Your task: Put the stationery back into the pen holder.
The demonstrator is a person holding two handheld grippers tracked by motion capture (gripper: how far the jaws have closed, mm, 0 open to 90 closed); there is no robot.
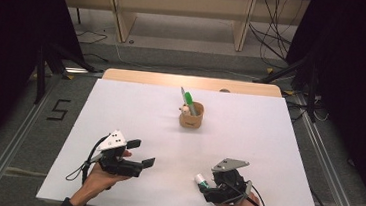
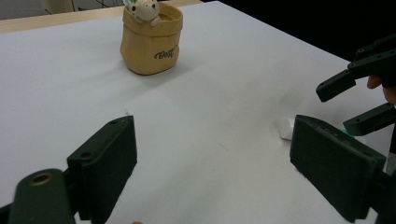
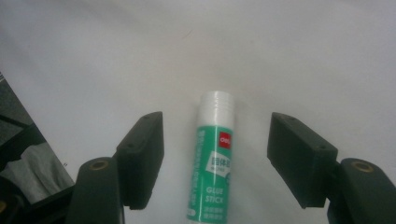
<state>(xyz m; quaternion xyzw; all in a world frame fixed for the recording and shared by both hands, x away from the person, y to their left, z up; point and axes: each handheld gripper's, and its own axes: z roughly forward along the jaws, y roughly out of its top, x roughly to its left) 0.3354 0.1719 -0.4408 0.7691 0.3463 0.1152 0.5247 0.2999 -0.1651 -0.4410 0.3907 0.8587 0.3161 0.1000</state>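
A green and white glue stick lies on the white table top, capped end pointing away. My right gripper is open around it, one jaw on each side with a gap to both. From above, the glue stick sits at the tips of my right gripper near the front edge. My left gripper is open at the front left, nothing between its jaws. A tan pouch-shaped pen holder stands mid-table with a green pen in it. My left gripper faces the holder.
A small animal figure peeks over the holder's rim. The other gripper and the glue stick's white cap show at the right of the left gripper view. Wooden shelving and floor cables lie beyond the table.
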